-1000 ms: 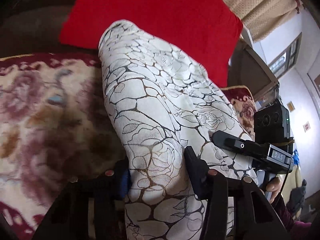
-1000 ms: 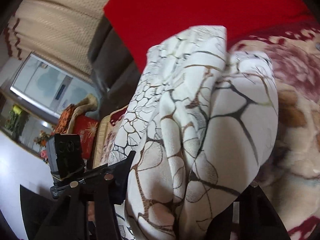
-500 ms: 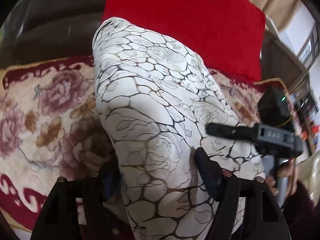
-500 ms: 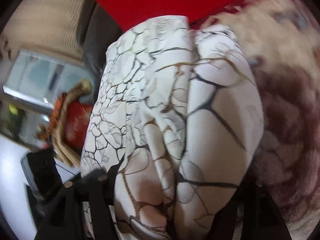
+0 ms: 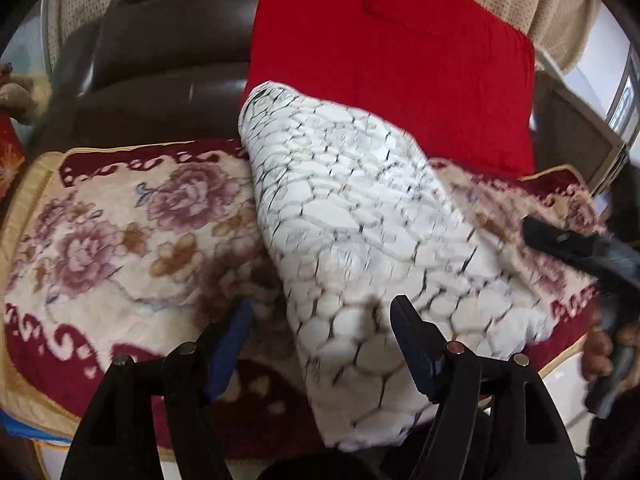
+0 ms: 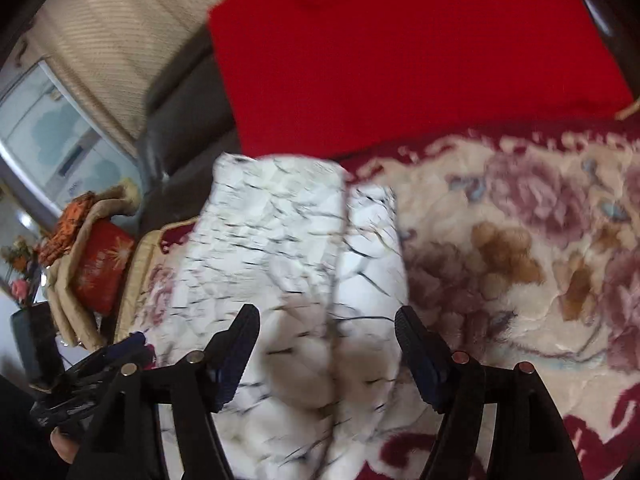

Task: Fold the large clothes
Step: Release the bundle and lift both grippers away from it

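A white garment with a dark crackle print point(image 5: 360, 240) lies folded in a long bundle on a floral blanket point(image 5: 112, 248). It also shows in the right wrist view point(image 6: 296, 280). My left gripper point(image 5: 320, 316) is open and pulled back, its fingers apart over the bundle's near end, not touching it. My right gripper point(image 6: 326, 322) is open too, its jaws standing apart above the bundle's other end. The right gripper also shows at the right edge of the left wrist view point(image 5: 580, 248).
A red cushion point(image 5: 392, 64) leans against the dark sofa back point(image 5: 160, 60) behind the bundle. A red patterned pillow point(image 6: 104, 264) and beige fabric lie at the sofa's far end. The blanket's edge point(image 5: 560, 364) drops off at the front.
Both grippers have opened and let go of the garment, then drawn back. The bundle now rests on the blanket by itself.
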Motion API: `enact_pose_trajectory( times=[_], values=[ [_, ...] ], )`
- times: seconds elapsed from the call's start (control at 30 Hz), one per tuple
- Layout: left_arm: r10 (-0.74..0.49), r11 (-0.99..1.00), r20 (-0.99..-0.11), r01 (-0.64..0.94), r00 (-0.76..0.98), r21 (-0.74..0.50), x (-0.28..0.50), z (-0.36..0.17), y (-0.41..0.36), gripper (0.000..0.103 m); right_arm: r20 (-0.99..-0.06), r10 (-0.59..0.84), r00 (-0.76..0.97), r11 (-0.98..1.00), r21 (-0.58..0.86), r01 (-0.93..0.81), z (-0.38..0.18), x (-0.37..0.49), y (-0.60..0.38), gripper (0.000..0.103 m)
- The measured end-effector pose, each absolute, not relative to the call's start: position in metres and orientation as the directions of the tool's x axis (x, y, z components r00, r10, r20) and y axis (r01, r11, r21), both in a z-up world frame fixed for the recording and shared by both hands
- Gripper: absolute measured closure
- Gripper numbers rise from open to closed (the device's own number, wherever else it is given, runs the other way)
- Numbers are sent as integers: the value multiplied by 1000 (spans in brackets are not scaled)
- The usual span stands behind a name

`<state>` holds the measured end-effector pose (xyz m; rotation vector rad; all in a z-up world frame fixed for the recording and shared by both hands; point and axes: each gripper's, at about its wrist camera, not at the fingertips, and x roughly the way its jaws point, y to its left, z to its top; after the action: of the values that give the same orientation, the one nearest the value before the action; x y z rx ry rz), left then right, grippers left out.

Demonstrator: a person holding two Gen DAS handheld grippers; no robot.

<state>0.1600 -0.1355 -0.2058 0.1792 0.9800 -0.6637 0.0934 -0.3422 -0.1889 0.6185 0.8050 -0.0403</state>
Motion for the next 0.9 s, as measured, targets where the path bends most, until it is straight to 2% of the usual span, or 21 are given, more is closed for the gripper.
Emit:
enact_pose_trajectory(
  times=[0.1, 0.17, 0.23, 0.33, 0.47, 0.7, 0.9],
  values=[
    [-384, 805, -838, 584, 388, -99, 150, -213, -134, 30, -668, 219, 711, 851, 488, 196, -175, 90, -314, 31],
    [-365, 811, -838, 580, 406, -72, 144, -216, -134, 30, -688, 258, 678, 851, 494, 178, -181, 96, -297, 37],
    [-342, 810, -835, 585, 430, -31, 140, -219, -136, 30, -750, 256, 610, 861, 464, 210, -202, 103, -287, 38],
    [-329, 817, -849, 575, 413, -37, 138, -220, -135, 30, -833, 268, 485, 849, 442, 290, -244, 113, -284, 38],
    [-303, 819, -824, 572, 479, 32, 127, -205, -129, 30, -813, 246, 529, 848, 444, 289, -227, 103, -287, 38],
    [-329, 829, -755, 556, 567, 56, 103, -163, -117, 30, -780, 215, 588, 868, 428, 251, -181, 81, -279, 38],
    [-319, 823, -740, 560, 592, 93, 95, -156, -120, 29, -808, 209, 551, 868, 413, 277, -198, 86, -268, 38]
  ],
)
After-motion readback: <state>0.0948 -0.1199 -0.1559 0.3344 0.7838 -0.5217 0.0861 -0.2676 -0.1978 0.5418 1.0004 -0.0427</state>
